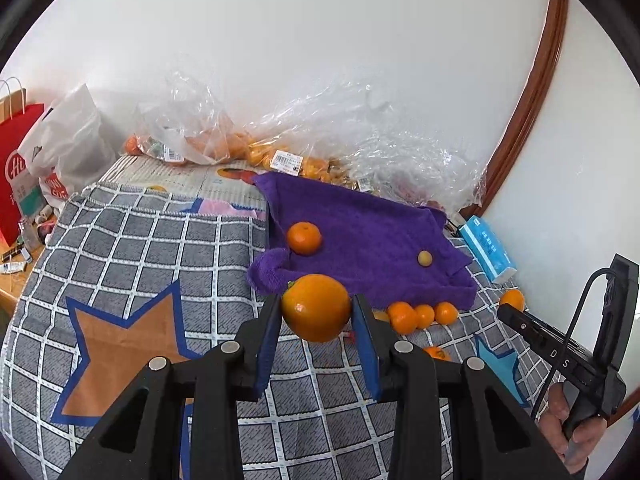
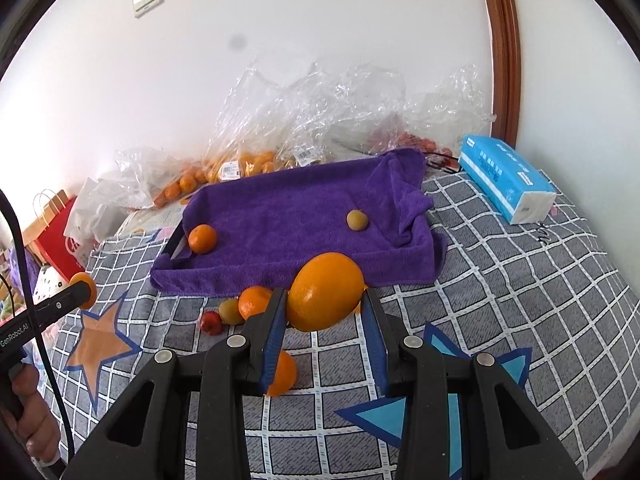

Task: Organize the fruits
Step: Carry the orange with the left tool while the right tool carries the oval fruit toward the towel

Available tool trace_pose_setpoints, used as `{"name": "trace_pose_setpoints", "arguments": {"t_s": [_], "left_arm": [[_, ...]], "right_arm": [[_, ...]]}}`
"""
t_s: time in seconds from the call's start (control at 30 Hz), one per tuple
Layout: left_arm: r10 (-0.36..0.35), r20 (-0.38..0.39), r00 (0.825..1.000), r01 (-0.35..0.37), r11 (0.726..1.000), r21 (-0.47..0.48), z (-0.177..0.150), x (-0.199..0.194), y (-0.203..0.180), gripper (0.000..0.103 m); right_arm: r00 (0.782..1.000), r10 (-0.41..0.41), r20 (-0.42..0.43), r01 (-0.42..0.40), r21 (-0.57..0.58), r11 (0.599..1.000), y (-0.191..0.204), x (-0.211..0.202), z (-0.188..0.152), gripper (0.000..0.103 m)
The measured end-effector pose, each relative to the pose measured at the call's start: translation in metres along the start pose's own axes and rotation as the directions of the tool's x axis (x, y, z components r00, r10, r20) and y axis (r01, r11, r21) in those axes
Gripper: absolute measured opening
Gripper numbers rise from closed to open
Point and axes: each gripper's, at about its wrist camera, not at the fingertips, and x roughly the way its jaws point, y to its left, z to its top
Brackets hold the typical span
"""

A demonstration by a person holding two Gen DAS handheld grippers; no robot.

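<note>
My left gripper [image 1: 317, 300] is shut on a round orange [image 1: 316, 314], held above the checked bedspread just in front of the purple towel-lined tray [image 1: 372, 216]. My right gripper [image 2: 326, 294] is shut on a larger orange [image 2: 324, 300], also in front of the tray [image 2: 288, 200]. On the towel lie one small orange [image 1: 304, 238] [image 2: 202, 239] and a small brownish fruit [image 1: 425, 258] [image 2: 357, 220]. Loose oranges [image 1: 424, 315] sit by the tray's front edge. In the right wrist view an orange [image 2: 254, 302], a greenish fruit [image 2: 232, 311] and a small red fruit [image 2: 211, 322] lie there too.
Clear plastic bags with oranges [image 1: 240, 148] [image 2: 240, 168] pile against the wall behind the tray. A blue tissue pack [image 2: 504, 176] lies right of the tray. A red paper bag [image 1: 16, 152] and a white bag [image 1: 72, 136] stand at the far left. Another orange [image 2: 285, 374] lies under my right gripper.
</note>
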Motion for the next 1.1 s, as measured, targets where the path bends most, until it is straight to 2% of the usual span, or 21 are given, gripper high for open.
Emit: {"name": "trace_pose_setpoints", "arguments": {"t_s": [0.37, 1.1], "left_arm": [[-0.011, 0.0, 1.0, 0.011, 1.0, 0.007, 0.008, 0.002, -0.002, 0.034], [-0.022, 0.004, 1.0, 0.022, 1.0, 0.011, 0.028, 0.021, 0.0, 0.034]], "right_arm": [[1.0, -0.002, 0.023, 0.002, 0.008, 1.0, 0.001, -0.004, 0.011, 0.037], [1.0, -0.001, 0.026, 0.001, -0.002, 1.0, 0.006, 0.014, 0.025, 0.037]]}}
